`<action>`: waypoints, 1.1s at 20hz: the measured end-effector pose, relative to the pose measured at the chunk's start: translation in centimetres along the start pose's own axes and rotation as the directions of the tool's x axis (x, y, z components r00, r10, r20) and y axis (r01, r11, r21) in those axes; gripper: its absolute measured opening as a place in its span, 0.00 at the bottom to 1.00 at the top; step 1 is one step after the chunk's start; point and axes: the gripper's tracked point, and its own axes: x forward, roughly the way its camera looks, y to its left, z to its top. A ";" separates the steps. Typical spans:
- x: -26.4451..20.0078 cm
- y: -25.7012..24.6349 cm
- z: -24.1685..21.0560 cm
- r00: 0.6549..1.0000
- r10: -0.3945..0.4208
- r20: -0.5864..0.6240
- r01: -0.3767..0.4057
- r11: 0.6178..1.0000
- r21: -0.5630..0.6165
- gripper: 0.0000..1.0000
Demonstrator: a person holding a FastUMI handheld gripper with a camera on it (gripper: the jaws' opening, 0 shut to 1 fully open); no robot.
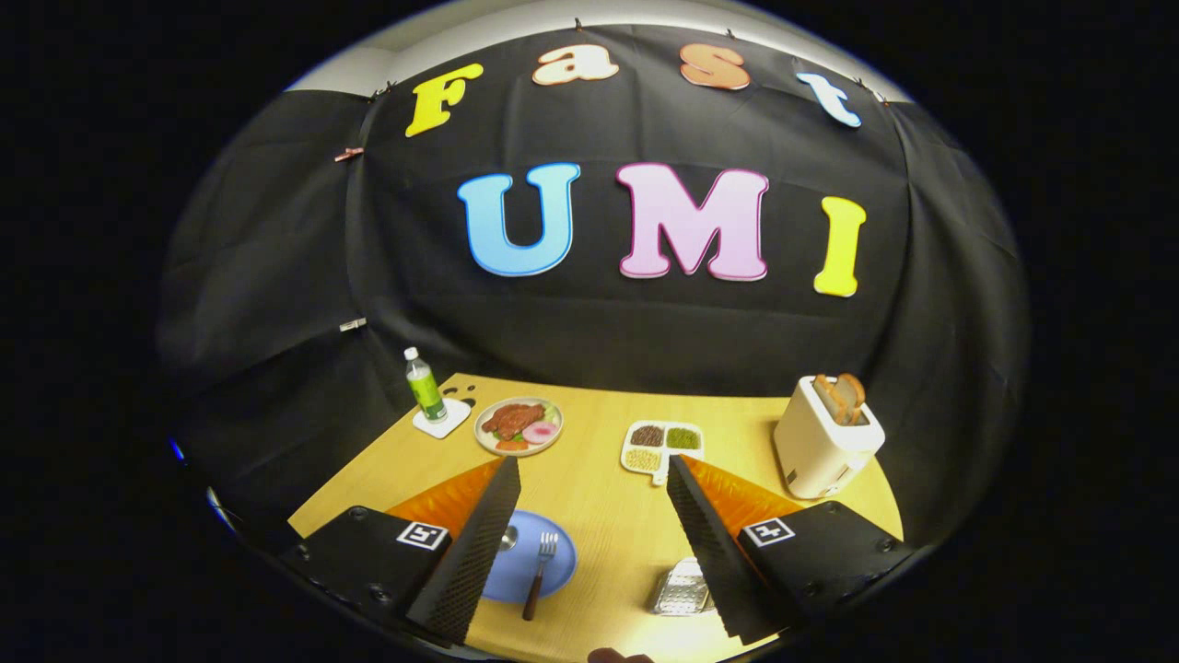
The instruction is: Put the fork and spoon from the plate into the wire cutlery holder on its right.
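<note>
The gripper (589,479) is hovering with jaws released, holding nothing. At its seven o'clock the blue plate (557,562) is carrying the fork (541,573), its spoon (507,539) peeking past the left finger. Bare counter (612,525) is lying between. At five o'clock the wire cutlery holder (680,589) is sitting beside the right finger.

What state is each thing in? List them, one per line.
gripper: jaws wide open, holding nothing
fork: lying on the blue plate, not picked up
spoon: on the plate, partly hidden by a finger
wire cutlery holder: nothing seen in it
toaster: toast popped up
green bottle: upright, capped
</note>
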 end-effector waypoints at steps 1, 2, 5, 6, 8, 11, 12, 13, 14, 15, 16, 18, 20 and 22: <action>0.7 0.8 -1.4 0.999 0.014 -0.046 -0.015 1.000 -0.005 1.00; 1.1 1.2 -2.5 0.997 0.023 -0.076 -0.024 1.000 -0.009 0.99; 2.5 3.2 -6.8 0.975 0.054 -0.214 -0.065 0.997 -0.044 1.00; 3.0 3.8 -8.4 0.966 0.058 -0.253 -0.075 0.995 -0.059 1.00; 3.8 4.9 -11.4 0.939 0.073 -0.337 -0.107 0.991 -0.082 1.00; 4.8 6.2 -15.7 0.894 0.076 -0.442 -0.138 0.984 -0.111 1.00; 5.4 6.3 -16.9 0.881 0.071 -0.467 -0.144 0.982 -0.123 1.00; 5.8 6.5 -18.1 0.867 0.067 -0.493 -0.151 0.980 -0.131 1.00; 6.4 6.7 -19.2 0.855 0.063 -0.515 -0.157 0.978 -0.140 0.99; 6.8 6.8 -20.1 0.843 0.056 -0.536 -0.160 0.975 -0.151 0.99; 7.2 6.8 -20.9 0.831 0.048 -0.554 -0.162 0.974 -0.159 1.00; 7.9 7.0 -22.6 0.805 0.042 -0.592 -0.169 0.973 -0.160 1.00; 8.7 7.1 -24.2 0.776 0.037 -0.629 -0.169 0.974 -0.152 0.99; 9.3 7.2 -25.6 0.748 0.022 -0.663 -0.169 0.973 -0.159 0.95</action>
